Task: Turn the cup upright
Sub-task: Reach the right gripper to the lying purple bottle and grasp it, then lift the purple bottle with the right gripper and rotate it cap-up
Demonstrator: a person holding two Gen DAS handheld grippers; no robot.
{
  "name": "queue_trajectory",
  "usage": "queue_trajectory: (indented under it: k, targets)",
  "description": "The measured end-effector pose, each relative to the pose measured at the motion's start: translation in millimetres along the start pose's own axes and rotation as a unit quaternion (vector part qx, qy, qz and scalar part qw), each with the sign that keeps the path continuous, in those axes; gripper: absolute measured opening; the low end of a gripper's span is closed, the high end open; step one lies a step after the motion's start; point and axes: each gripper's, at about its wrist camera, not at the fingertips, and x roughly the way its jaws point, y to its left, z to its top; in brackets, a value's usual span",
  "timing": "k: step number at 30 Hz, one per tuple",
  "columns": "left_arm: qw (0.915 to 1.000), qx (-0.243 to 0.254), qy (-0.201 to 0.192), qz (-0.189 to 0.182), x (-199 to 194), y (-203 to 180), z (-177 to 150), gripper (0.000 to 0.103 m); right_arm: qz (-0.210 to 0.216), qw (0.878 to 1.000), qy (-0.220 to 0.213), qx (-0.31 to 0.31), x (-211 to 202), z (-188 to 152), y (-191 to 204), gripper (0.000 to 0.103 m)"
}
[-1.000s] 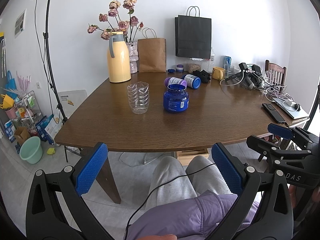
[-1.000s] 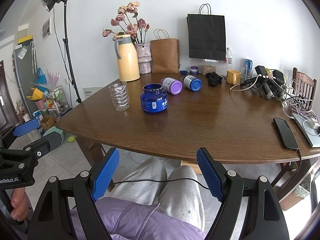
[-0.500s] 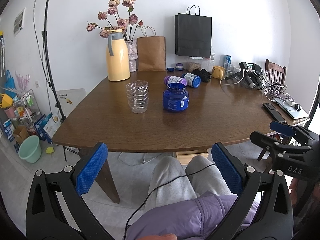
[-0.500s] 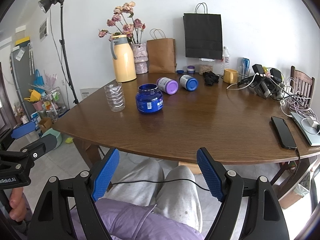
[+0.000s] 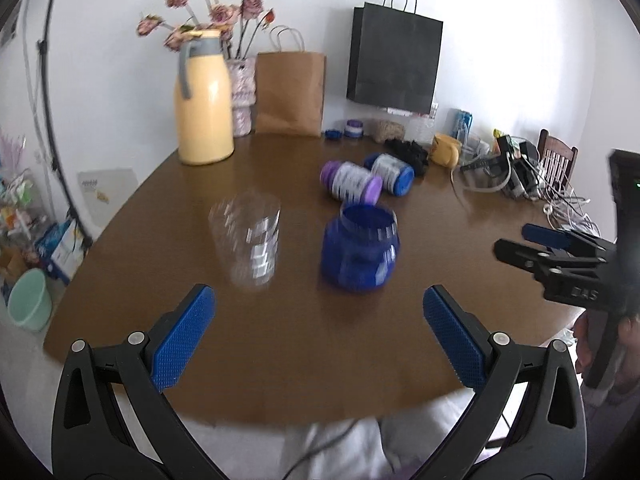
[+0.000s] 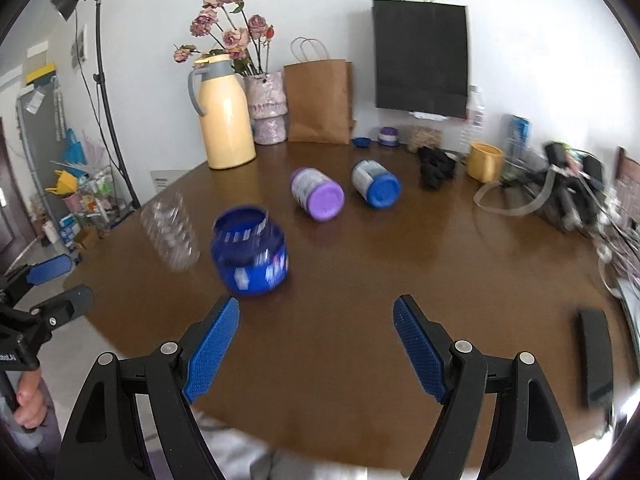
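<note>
A clear ribbed plastic cup (image 5: 248, 240) stands on the brown table (image 5: 288, 364), left of an open blue jar (image 5: 360, 252); blur hides which end its mouth is on. My left gripper (image 5: 318, 300) is open and empty above the table's near edge, short of the cup and jar. My right gripper (image 6: 316, 300) is also open and empty, with the blue jar (image 6: 250, 256) just ahead to its left and the cup (image 6: 172, 236) further left. Each gripper shows at the edge of the other's view.
A purple-lidded bottle (image 6: 318, 194) and a blue-lidded bottle (image 6: 376, 184) lie on their sides behind the jar. A yellow jug (image 6: 226, 116), vase and paper bags stand at the back. A yellow mug (image 6: 484, 160), cables and a dark phone (image 6: 596, 356) are on the right.
Both grippers have risen and moved forward from over the person's lap to over the table's near edge. The cup and jar now look much closer. Both grippers stay open.
</note>
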Motion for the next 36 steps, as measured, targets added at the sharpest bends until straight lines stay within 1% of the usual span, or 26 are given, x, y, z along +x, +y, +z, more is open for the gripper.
queue_trajectory:
  k: [3, 5, 8, 9, 11, 15, 19, 20, 24, 27, 32, 36]
  targets:
    - [0.9999, -0.002, 0.011, -0.005, 27, 3, 30, 0.103, -0.001, 0.999, 0.034, -0.013, 40, 34, -11, 0.083]
    - [0.9997, -0.009, 0.021, -0.010, 46, 9, 48, 0.103, 0.017, 0.998, 0.054, -0.024, 71, 57, -17, 0.083]
    - [0.9993, -0.019, 0.030, -0.013, 71, 16, 72, 0.103, 0.028, 0.996, 0.088, -0.019, 114, 83, -28, 0.083]
    - [0.9991, -0.023, 0.033, -0.013, 79, 19, 79, 0.103, 0.028, 0.994, 0.104, -0.022, 135, 95, -30, 0.083]
    - [0.9986, -0.030, 0.042, -0.013, 96, 24, 92, 0.103, 0.032, 0.992, 0.120, -0.035, 158, 107, -29, 0.083]
    - [0.9976, -0.043, 0.052, -0.013, 115, 31, 106, 0.103, 0.038, 0.985, 0.150, -0.073, 210, 135, -16, 0.083]
    - [0.9973, -0.039, 0.054, -0.033, 120, 30, 107, 0.103, 0.034, 0.978, 0.176, -0.104, 250, 145, -5, 0.083]
    - [0.9965, -0.041, 0.061, -0.040, 120, 27, 106, 0.103, 0.032, 0.977, 0.180, -0.107, 258, 147, -4, 0.083]
    - [0.9962, -0.004, 0.064, -0.059, 119, 10, 100, 0.103, 0.030, 0.974, 0.196, -0.112, 283, 148, -4, 0.082]
    - [0.9960, 0.011, 0.068, -0.057, 124, 2, 96, 0.103, 0.045, 0.973, 0.203, -0.104, 293, 147, -5, 0.068]
    - [0.9946, -0.003, 0.078, -0.069, 125, -2, 95, 0.103, 0.056, 0.974, 0.200, -0.094, 293, 146, -11, 0.068]
    - [0.9939, -0.007, 0.076, -0.080, 117, -10, 97, 0.103, 0.065, 0.971, 0.206, -0.102, 275, 134, -18, 0.068]
